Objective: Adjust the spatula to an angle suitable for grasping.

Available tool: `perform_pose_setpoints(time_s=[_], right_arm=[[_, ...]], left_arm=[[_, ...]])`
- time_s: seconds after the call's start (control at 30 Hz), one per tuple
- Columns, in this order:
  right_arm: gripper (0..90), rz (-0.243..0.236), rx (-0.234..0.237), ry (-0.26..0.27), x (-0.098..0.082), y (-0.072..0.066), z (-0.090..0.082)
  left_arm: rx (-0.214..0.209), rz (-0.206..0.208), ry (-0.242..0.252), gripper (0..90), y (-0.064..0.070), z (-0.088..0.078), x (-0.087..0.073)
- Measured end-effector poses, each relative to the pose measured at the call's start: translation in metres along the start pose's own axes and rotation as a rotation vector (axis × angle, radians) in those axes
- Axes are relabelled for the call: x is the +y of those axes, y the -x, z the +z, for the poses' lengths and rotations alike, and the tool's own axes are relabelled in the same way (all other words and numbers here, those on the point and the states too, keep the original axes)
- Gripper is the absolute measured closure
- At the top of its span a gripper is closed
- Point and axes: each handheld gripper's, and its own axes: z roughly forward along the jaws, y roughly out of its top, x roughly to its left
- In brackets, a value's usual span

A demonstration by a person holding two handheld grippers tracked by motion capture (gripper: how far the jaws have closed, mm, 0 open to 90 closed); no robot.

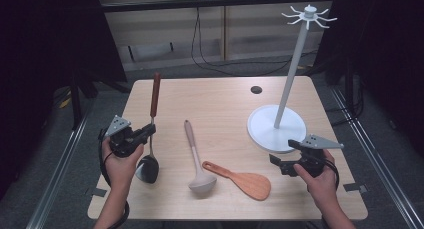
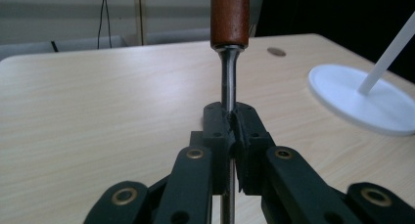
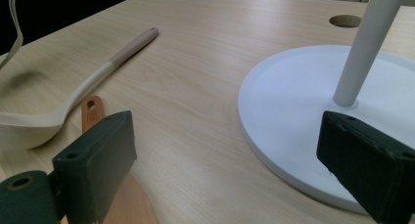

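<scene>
1. The metal ladle [image 1: 151, 134] is pinched on its thin steel shaft by the left gripper [image 1: 148, 131], jaws pressed tight around the rod; the wooden handle [image 2: 230, 17] is seen rising just past the pads in the left gripper view.
2. The ladle is found at the table's [image 1: 220, 96] left side, its bowl low by the near edge beside the left hand [image 1: 119, 161], whether touching the wood cannot be told.
3. The right gripper [image 1: 281, 164] is held with jaws spread, nothing between them, just beside the white stand's base [image 3: 293, 116].
4. A risk is judged here: the shaft is smooth and narrow, so the ladle could be swung or slipped round in the pinch as it is lifted, bowl-heavy.
5. The hooks atop the hanging stand [image 1: 295, 59] are well apart from the ladle; the beige ladle [image 1: 196, 156] and orange spatula [image 1: 242, 180] could be clipped on the way across.
6. The stand could be tipped if knocked high on its pole.
</scene>
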Motion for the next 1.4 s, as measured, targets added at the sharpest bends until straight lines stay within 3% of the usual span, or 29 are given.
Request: perform_pose_setpoints(time_s=[0.2,0.47,0.6,0.83,1.07,1.13,1.3,1.4], right_arm=[[6.9,-0.006,0.012,0.048,0.004,-0.004,-0.001],[7.7,0.033,0.007,0.112,0.011,-0.013,-0.002],[13.0,0.033,0.003,0.156,0.017,-0.02,-0.002],[17.8,0.041,0.036,0.141,0.025,-0.033,0.008],[23.2,0.064,0.069,0.172,0.037,-0.047,0.015],[28.7,0.065,0.084,0.177,0.047,-0.056,0.02],[29.7,0.084,0.109,0.183,0.058,-0.069,0.028],[38.1,0.068,0.144,0.177,0.067,-0.082,0.035]], left_arm=[[-0.037,0.023,0.069,85.1,0.018,-0.004,0.019],[-0.063,0.044,0.087,85.1,0.039,0.005,0.031],[-0.093,0.057,0.091,85.1,0.058,0.015,0.04],[-0.126,0.082,0.097,85.0,0.082,0.028,0.053],[-0.155,0.083,0.107,85.0,0.102,0.036,0.06],[-0.161,0.084,0.111,85.0,0.108,0.039,0.062],[-0.188,0.084,0.126,85.0,0.125,0.043,0.068],[-0.195,0.084,0.133,85.0,0.133,0.045,0.07]])
